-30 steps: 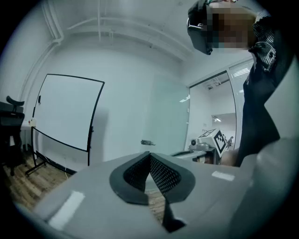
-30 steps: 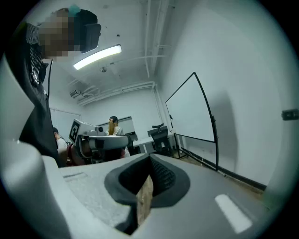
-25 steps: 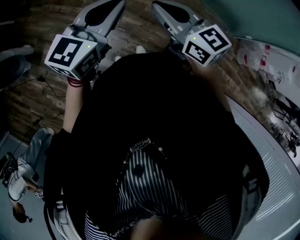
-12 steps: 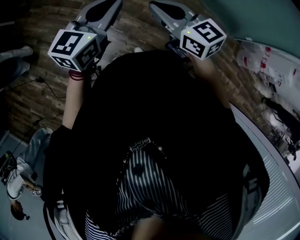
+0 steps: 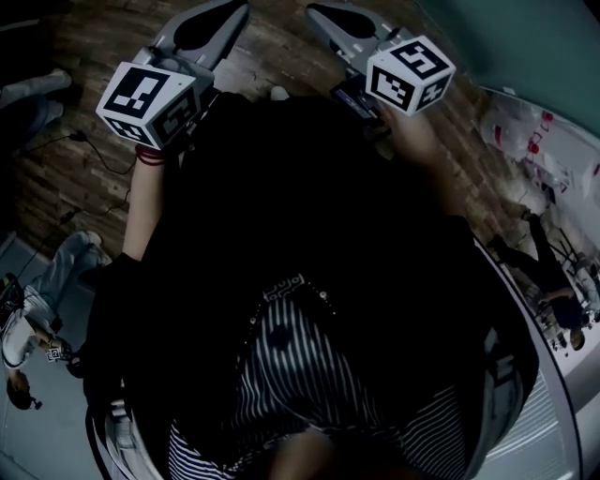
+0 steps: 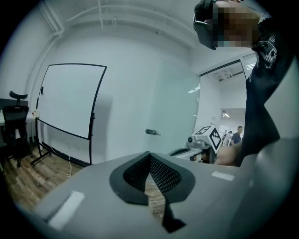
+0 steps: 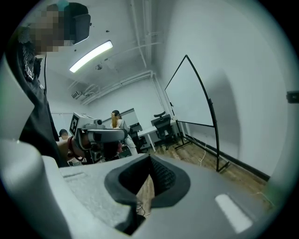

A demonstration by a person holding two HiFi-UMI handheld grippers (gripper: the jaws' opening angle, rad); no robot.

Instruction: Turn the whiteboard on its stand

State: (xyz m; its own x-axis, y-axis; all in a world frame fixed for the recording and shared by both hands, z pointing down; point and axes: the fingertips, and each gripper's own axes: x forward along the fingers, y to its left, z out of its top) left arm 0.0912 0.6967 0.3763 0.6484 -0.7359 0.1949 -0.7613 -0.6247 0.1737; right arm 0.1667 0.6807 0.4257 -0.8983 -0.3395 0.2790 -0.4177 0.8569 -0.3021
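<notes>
The whiteboard (image 6: 70, 100) has a blank white face in a thin black frame and stands on a black floor stand by the pale wall, a few steps ahead. In the right gripper view the whiteboard (image 7: 191, 93) shows at a slant from its side. Both grippers are held up in front of the person's chest, far from it. My left gripper (image 5: 211, 23) is shut with nothing in it, its pads (image 6: 154, 172) meeting. My right gripper (image 5: 342, 21) is shut and empty too, and its pads (image 7: 156, 175) touch.
A black office chair (image 6: 14, 121) and a desk stand left of the board on the wooden floor (image 6: 32, 172). A cable (image 7: 203, 156) trails by the stand's foot. People (image 7: 116, 119) are at the room's far end. A white curved surface (image 5: 525, 394) lies to the person's right.
Both grippers stay shut and hold nearly the same place before the chest. The head view has shifted a little, and people have come into sight at its right edge.
</notes>
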